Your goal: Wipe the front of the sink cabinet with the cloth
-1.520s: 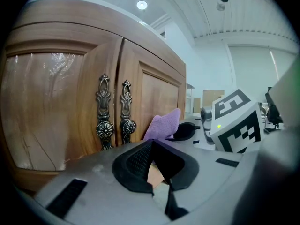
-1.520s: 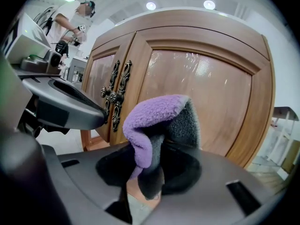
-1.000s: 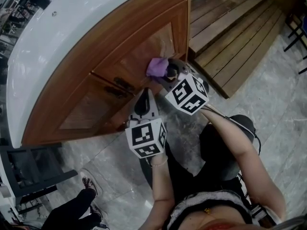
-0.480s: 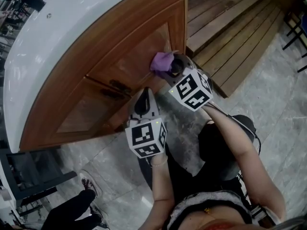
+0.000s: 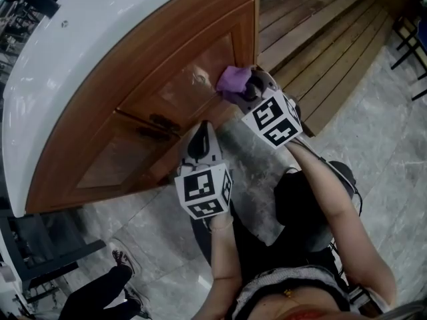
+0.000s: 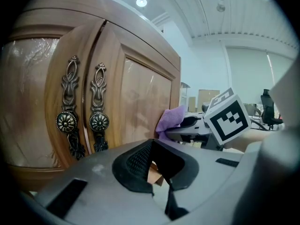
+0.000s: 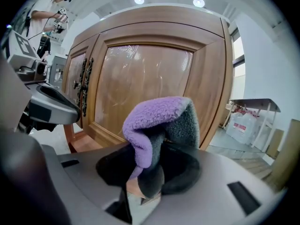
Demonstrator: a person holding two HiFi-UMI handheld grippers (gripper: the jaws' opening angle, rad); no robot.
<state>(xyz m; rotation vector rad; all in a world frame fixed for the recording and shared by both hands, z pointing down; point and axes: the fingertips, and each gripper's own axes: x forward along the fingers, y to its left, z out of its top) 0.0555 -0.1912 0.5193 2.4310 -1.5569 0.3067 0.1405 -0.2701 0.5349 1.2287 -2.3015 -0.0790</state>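
Observation:
The sink cabinet (image 5: 180, 92) has two brown wooden doors under a white curved top (image 5: 100, 25). A purple cloth (image 5: 233, 80) is pressed against the right door near its right frame, with my right gripper (image 5: 248, 89) shut on it. In the right gripper view the cloth (image 7: 157, 118) folds over the jaws of that gripper (image 7: 150, 172), just before the door panel (image 7: 140, 83). My left gripper (image 5: 200, 139) hangs lower, near the ornate door handles (image 6: 84, 121), shut and holding nothing. From the left gripper view (image 6: 157, 170) the cloth (image 6: 169, 121) shows to the right.
Wooden deck boards (image 5: 320, 39) lie right of the cabinet. The floor is grey marble tile (image 5: 387, 152). Another person's shoe and leg (image 5: 123, 259) are at the lower left, beside a dark metal frame (image 5: 40, 245).
My right gripper has slid the cloth up and to the right across the door, toward its right frame. The left gripper has stayed put.

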